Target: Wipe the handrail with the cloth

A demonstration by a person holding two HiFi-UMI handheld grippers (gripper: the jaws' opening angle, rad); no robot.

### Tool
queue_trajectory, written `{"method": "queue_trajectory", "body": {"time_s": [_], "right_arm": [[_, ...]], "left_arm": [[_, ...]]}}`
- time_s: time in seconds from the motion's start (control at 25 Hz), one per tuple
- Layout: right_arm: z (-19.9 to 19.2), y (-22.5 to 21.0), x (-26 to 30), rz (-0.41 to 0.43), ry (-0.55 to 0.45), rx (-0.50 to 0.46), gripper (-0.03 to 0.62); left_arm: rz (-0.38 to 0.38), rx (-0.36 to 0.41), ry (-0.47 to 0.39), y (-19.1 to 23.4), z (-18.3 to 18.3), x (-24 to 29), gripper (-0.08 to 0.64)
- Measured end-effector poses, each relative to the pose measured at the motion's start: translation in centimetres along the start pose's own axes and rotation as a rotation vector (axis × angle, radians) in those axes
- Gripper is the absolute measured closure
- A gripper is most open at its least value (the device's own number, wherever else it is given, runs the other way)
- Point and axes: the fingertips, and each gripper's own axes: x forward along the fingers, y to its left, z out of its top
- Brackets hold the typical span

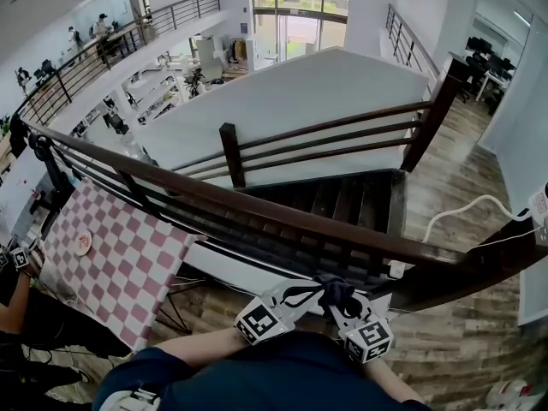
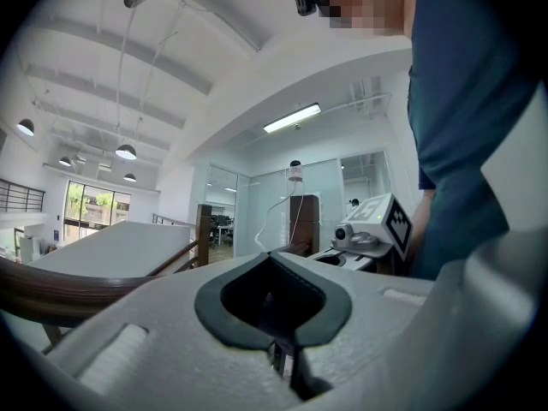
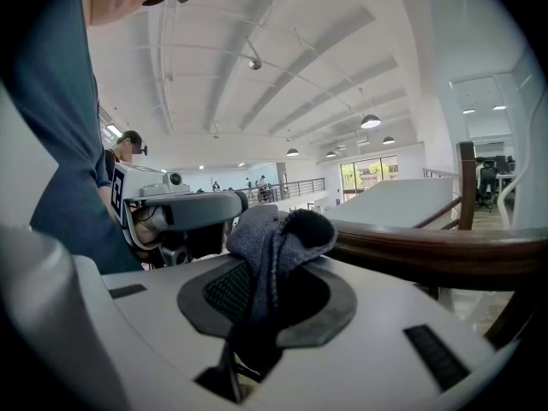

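Note:
The brown wooden handrail (image 1: 257, 205) runs from far left down to the near right. Both grippers sit close together just on my side of it. My right gripper (image 1: 339, 301) is shut on a dark grey-blue cloth (image 1: 335, 289). In the right gripper view the cloth (image 3: 276, 236) bunches up out of the right gripper (image 3: 264, 282) beside the handrail (image 3: 437, 253); I cannot tell whether they touch. My left gripper (image 1: 306, 295) is next to the cloth. In the left gripper view the left gripper (image 2: 272, 260) is shut with nothing in it, and the handrail (image 2: 51, 286) lies to its left.
Beyond the rail drops a dark stairwell (image 1: 342, 197) with lower rails and a post (image 1: 230, 151). A pink checked table (image 1: 111, 255) stands below left, with another person's arm (image 1: 12, 308) at its edge. A white cable (image 1: 462, 207) trails over the wooden floor at the right.

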Motion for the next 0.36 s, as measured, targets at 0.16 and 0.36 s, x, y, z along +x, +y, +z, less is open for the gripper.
{"method": "queue_trajectory", "body": {"time_s": [0.16, 0.36], "right_arm": [[-0.15, -0.02, -0.19, -0.003, 0.004, -0.001, 0.500], [-0.40, -0.22, -0.27, -0.005, 0.010, 0.004, 0.501]], "left_arm": [[-0.005, 0.000, 0.002, -0.14, 0.01, 0.11, 0.565], [-0.010, 0.002, 0.004, -0.25, -0.01, 0.41, 0.564]]}}
